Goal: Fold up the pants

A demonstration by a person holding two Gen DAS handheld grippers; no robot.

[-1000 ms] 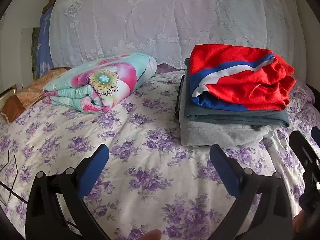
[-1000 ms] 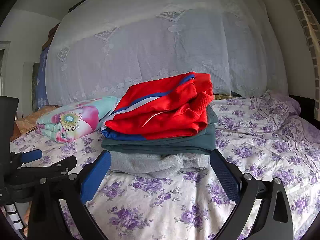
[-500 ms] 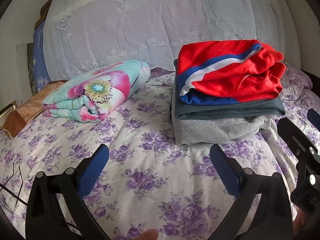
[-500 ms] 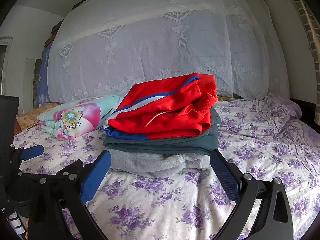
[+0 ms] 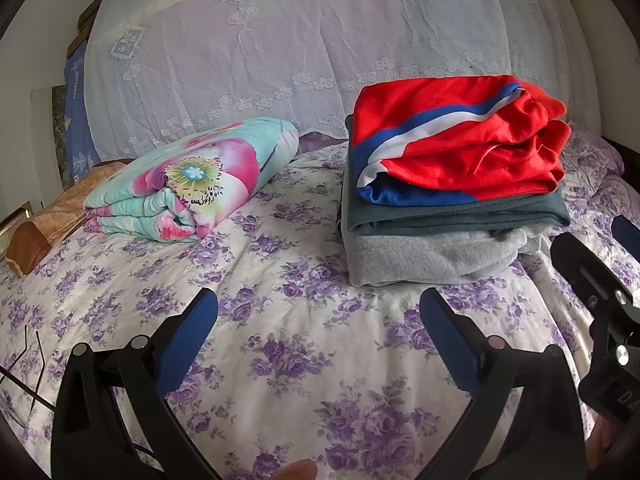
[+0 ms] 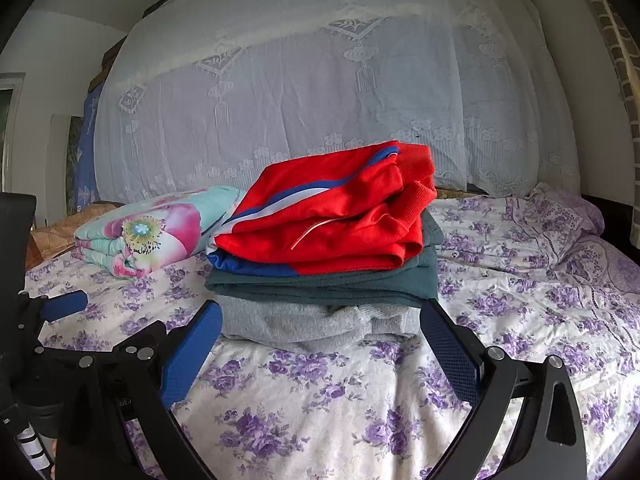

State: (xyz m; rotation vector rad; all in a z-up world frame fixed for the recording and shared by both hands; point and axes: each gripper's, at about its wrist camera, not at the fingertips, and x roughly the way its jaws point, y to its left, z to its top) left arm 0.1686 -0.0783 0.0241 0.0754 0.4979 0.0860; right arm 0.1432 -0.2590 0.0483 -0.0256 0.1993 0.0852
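Observation:
Folded red pants (image 5: 456,148) (image 6: 336,216) with a blue and white stripe lie on top of a stack on the bed. Under them sit a dark teal garment (image 5: 456,214) (image 6: 320,284) and a grey one (image 5: 424,256) (image 6: 312,322). My left gripper (image 5: 318,312) is open over bare bedspread, short of the stack and to its left. My right gripper (image 6: 320,322) is open, low over the bed, with the stack's near edge showing between its blue fingertips. Neither gripper holds anything. The right gripper's body also shows at the left wrist view's right edge.
A folded floral quilt (image 5: 192,184) (image 6: 148,232) lies left of the stack. A brown pillow (image 5: 44,224) sits at the far left. White lace fabric (image 5: 320,48) hangs behind the bed. The purple floral bedspread (image 5: 296,360) covers the bed, rumpled at the right (image 6: 560,232).
Both grippers have drawn back slightly and tilted up, so the stack sits a little lower and farther off in each view. The stack and quilt have not moved. Both grippers stay open.

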